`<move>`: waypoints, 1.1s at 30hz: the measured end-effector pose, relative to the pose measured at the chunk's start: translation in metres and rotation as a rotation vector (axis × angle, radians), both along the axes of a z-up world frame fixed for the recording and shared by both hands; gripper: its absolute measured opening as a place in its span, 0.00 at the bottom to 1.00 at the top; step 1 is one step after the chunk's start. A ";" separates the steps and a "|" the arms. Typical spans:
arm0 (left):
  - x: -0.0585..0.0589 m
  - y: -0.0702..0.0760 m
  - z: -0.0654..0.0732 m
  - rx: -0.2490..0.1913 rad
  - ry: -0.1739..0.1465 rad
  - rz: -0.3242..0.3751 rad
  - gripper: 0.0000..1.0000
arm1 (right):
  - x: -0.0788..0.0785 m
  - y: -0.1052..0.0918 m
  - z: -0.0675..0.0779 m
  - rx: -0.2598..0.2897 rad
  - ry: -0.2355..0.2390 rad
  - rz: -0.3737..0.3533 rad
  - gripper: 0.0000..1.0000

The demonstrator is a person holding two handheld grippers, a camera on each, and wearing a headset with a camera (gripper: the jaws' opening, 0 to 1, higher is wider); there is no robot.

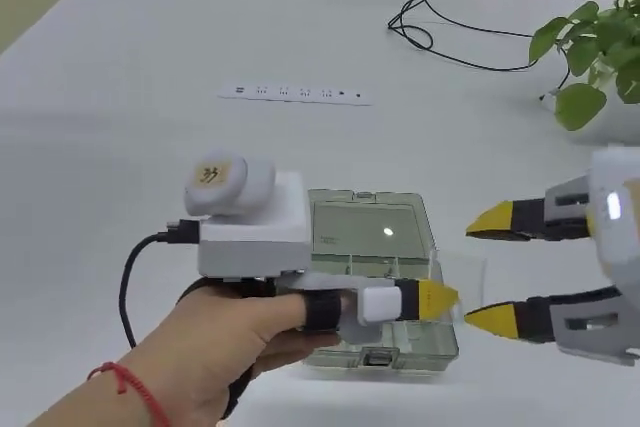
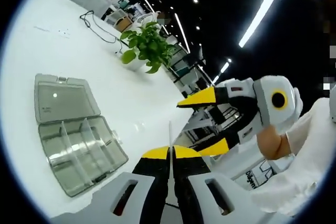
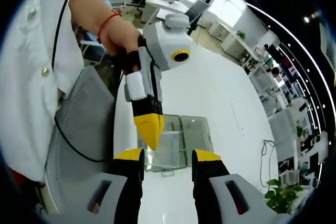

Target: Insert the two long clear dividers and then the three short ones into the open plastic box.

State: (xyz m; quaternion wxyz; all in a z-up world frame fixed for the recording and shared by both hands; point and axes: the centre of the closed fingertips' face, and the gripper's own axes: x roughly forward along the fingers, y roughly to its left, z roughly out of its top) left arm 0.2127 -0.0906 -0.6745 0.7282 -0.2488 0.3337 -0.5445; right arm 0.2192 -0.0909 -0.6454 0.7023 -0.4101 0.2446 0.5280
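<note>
Left gripper view: the left gripper [image 2: 169, 153] is closed on a clear divider [image 2: 169, 132], seen edge-on and held apart from the open plastic box [image 2: 63, 98], where some dividers are seated.

Head view: the divider is presented toward the right gripper [image 1: 470, 274], judged to be for a regrip.

Right gripper view: its jaws are spread and hold nothing, with the box lying beyond.
</note>
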 end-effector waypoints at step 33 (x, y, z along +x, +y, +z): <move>-0.029 0.010 0.021 -0.011 -0.536 -0.186 0.00 | -0.033 0.021 0.004 0.068 0.567 0.256 0.09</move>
